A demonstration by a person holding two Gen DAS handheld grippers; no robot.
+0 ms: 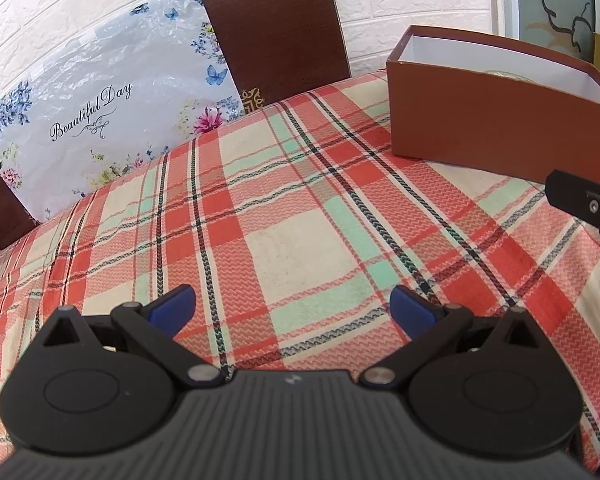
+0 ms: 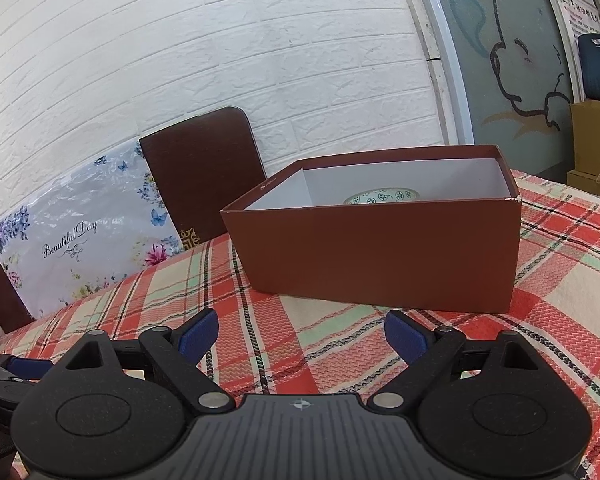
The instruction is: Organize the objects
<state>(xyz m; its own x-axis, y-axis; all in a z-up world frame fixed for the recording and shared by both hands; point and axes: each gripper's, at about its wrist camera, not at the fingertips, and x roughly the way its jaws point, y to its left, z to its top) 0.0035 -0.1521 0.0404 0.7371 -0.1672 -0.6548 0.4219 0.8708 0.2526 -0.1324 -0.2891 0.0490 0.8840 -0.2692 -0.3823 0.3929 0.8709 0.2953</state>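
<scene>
"Beautiful Day" in black script on floral plastic bag behind table, also readable in right wrist view. Poster text at far right illegible.

Ahead of the right tool, the box wall hid all but the rim of a patterned bowl.

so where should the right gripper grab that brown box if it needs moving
Take the brown box by its near long wall, at the open top rim, coming from above with one finger inside and one outside. The box is far wider than the spread jaws of the right gripper, and the lid is off, so the thin upright wall is the only graspable part.
</scene>
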